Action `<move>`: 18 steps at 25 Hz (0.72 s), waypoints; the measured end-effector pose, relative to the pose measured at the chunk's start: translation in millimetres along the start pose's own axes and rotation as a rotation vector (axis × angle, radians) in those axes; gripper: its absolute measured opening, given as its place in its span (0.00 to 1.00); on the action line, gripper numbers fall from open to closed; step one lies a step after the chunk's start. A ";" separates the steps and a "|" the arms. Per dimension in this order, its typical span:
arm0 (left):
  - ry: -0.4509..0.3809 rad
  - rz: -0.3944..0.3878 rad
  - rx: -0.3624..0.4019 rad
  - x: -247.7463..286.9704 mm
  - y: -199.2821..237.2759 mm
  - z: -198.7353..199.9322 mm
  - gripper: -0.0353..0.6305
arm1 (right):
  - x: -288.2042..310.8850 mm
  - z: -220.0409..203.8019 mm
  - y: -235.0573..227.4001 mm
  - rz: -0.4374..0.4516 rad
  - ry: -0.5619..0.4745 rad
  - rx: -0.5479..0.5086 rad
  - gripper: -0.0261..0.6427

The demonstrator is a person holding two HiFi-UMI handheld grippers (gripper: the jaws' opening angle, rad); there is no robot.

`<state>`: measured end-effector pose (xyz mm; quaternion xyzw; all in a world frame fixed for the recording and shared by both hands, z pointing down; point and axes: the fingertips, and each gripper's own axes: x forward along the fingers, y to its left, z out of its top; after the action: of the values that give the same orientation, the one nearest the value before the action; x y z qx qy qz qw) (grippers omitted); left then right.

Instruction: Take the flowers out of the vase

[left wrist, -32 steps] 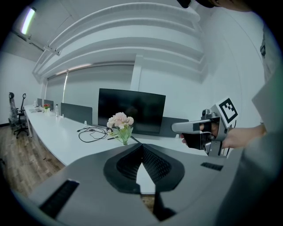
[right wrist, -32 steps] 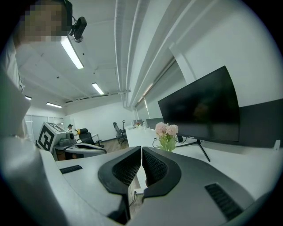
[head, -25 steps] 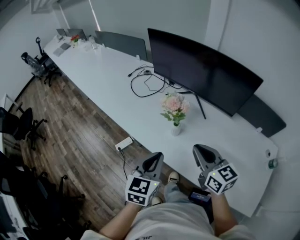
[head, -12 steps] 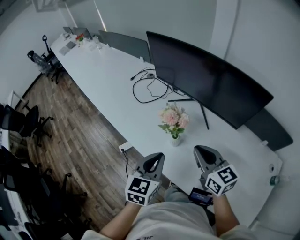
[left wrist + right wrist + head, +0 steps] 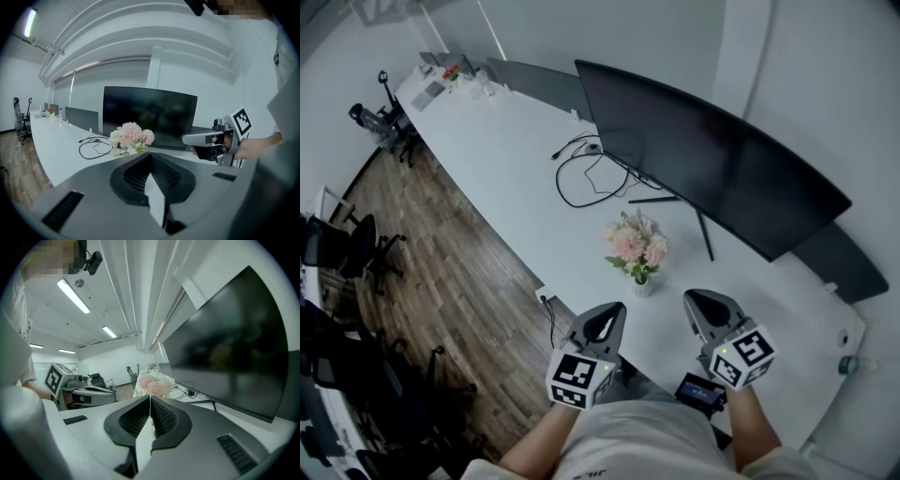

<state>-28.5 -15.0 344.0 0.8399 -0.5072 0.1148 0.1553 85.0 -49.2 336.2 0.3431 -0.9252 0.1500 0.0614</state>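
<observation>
Flowers (image 5: 635, 246), pale pink with green leaves, stood upright in a small white vase (image 5: 642, 285) close to the near edge of the long white worktop (image 5: 506, 141), just in front of the stand of a big dark monitor (image 5: 712, 159). The left tool (image 5: 603, 322) and the right tool (image 5: 701, 307) were held side by side on the person's side of the vase, both clear of it. The left one was about at the worktop's edge and the right one over the white surface. Each pointed toward the bouquet, which sat a little beyond their tips and roughly between them. Both tools had their jaws pressed together with nothing between them, and neither had hold of a stem. A loop of black cable (image 5: 581, 178) lay on the worktop beyond the flowers, left of the monitor stand. Wood-patterned floor (image 5: 441, 253) ran along the worktop's left side, with dark office chairs (image 5: 337, 253) standing on it.
</observation>
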 end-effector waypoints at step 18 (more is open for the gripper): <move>0.045 -0.102 0.026 31.7 22.0 -7.8 0.06 | 25.8 -4.7 -14.9 -0.057 0.026 0.010 0.09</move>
<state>-33.8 -47.6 365.5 0.8637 -0.4588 0.1324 0.1614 75.2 -74.3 349.8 0.3678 -0.9134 0.1572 0.0761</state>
